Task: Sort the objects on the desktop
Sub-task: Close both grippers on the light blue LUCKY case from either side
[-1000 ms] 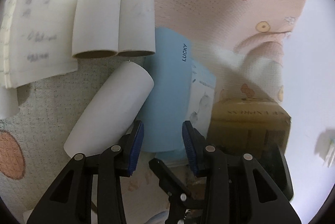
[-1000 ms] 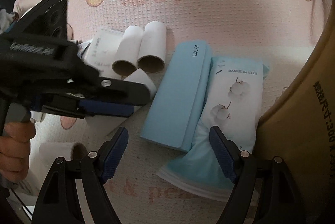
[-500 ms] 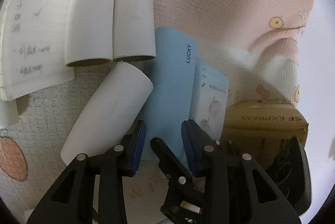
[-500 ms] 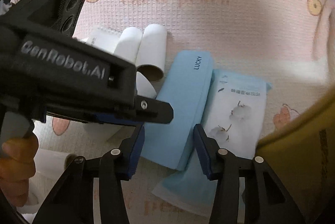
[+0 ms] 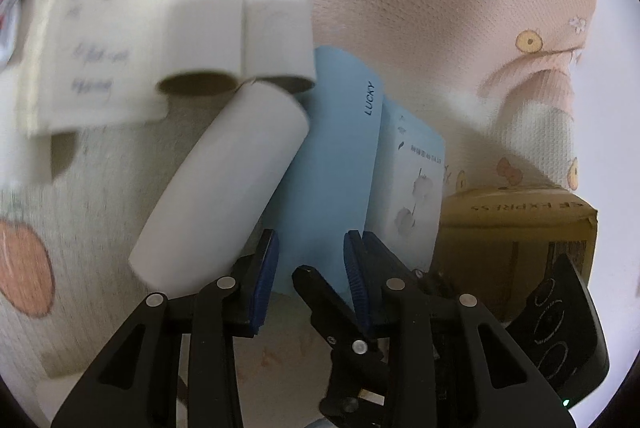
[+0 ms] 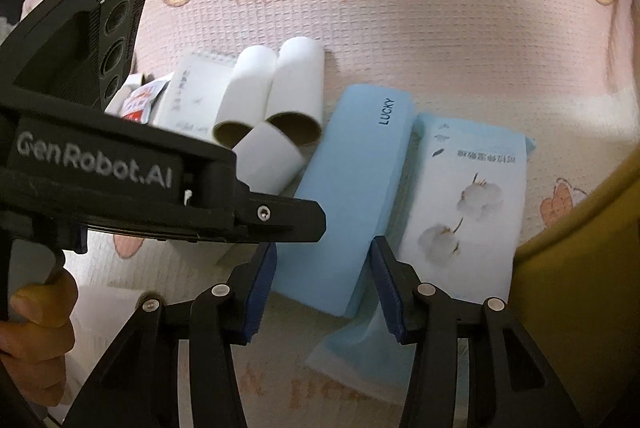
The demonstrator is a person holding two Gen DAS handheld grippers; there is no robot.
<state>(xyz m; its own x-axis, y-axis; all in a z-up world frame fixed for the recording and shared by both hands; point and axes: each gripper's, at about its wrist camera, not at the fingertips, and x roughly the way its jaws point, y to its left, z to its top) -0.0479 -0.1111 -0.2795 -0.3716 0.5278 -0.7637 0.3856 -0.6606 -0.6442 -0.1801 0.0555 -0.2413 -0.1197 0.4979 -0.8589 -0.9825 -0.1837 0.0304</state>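
Note:
A light blue box marked LUCKY (image 6: pixel 356 179) lies on the pink mat. My right gripper (image 6: pixel 322 276) is shut on its near end, one pad against each long side. In the left wrist view the same box (image 5: pixel 332 155) runs up from between the fingers of my left gripper (image 5: pixel 310 252). Those jaws are closing and hover above the box without pressing on it. A tilted white paper tube (image 5: pixel 224 187) leans on the box's left side, just outside the left finger. One left finger (image 6: pixel 280 220) reaches across the right wrist view above that tube (image 6: pixel 268 159).
Two more white tubes (image 5: pixel 204 23) (image 5: pixel 276 15) lie side by side beside a spiral notebook (image 5: pixel 92 27). A pack of cotton wipes (image 6: pixel 464 187) lies along the box's right side. A brown cardboard box (image 5: pixel 516 224) stands at the right. A hand (image 6: pixel 36 328) holds the left gripper.
The right jaws came in from wide apart onto the near end of the blue box. The left gripper drifted in over the tube and box, and its jaws narrowed a little.

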